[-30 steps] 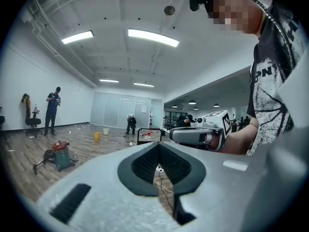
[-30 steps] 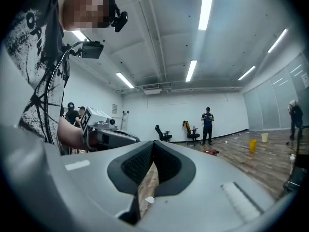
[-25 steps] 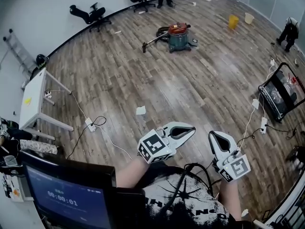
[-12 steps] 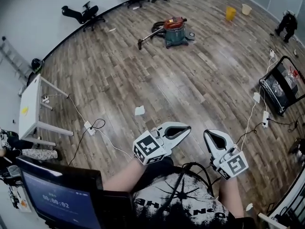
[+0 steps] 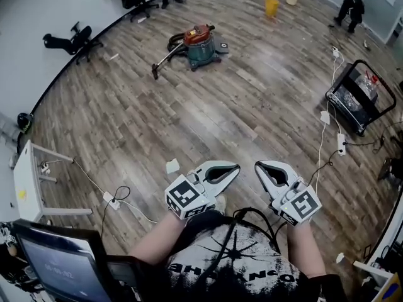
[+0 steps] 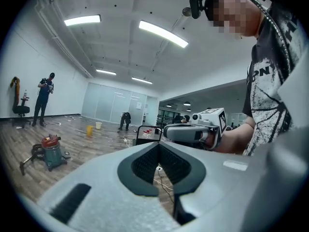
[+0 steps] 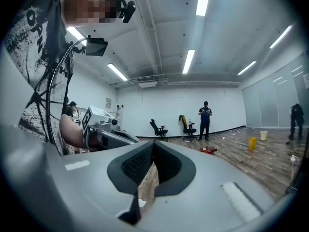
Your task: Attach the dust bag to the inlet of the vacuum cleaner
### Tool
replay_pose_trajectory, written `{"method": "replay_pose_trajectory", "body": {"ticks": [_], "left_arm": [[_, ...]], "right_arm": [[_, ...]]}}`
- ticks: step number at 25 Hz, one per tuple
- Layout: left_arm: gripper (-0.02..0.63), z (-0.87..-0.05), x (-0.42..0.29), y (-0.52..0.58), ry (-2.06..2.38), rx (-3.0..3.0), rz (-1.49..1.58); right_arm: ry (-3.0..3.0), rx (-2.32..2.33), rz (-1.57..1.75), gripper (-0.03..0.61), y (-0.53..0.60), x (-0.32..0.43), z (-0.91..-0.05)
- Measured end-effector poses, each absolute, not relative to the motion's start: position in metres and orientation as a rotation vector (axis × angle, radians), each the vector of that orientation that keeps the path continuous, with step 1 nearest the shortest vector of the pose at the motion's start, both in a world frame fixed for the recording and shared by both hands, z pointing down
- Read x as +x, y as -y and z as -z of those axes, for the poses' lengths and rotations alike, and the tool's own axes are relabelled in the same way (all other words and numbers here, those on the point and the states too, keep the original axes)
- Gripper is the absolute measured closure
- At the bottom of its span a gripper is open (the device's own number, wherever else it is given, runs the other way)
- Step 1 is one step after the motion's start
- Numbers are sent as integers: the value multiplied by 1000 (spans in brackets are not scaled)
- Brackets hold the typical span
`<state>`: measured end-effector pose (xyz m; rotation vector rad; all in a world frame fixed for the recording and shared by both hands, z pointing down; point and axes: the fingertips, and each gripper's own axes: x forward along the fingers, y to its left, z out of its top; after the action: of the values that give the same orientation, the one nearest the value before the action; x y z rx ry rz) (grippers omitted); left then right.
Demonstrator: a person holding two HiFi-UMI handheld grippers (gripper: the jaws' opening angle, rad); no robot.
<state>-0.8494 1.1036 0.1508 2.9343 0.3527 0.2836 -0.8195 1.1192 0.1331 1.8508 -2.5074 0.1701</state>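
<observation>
The vacuum cleaner [image 5: 198, 43], with a teal drum and a red lid, stands far off on the wood floor, its hose and wand [image 5: 162, 60] trailing to the left. It also shows small in the left gripper view as the vacuum cleaner [image 6: 50, 151] and as a red speck [image 7: 208, 150] in the right gripper view. My left gripper [image 5: 235, 167] and right gripper [image 5: 258, 166] are held side by side close to my body, both shut with nothing between the jaws. I see no dust bag that I can name.
A white scrap [image 5: 172, 165] lies on the floor just ahead of the left gripper. A black wire cart [image 5: 359, 96] and cables with power strips [image 5: 340, 145] are on the right. At the left are a white table [image 5: 28, 181] and a monitor [image 5: 53, 269]. A yellow bucket [image 5: 271, 6], office chairs [image 5: 69, 41] and people are at the far side.
The head view has swung, so the vacuum now sits further left. Both grippers, still shut, have travelled across the floor and come closer together.
</observation>
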Motion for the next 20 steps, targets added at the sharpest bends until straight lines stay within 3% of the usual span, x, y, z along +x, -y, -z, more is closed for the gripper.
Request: {"method": "replay_pose_trajectory", "body": {"ticks": [20], "left_arm": [[614,-176,-805,-954,-512,2864,-254]], "right_arm": [[2334,1934,-207,574,-975,-777,-148]]}}
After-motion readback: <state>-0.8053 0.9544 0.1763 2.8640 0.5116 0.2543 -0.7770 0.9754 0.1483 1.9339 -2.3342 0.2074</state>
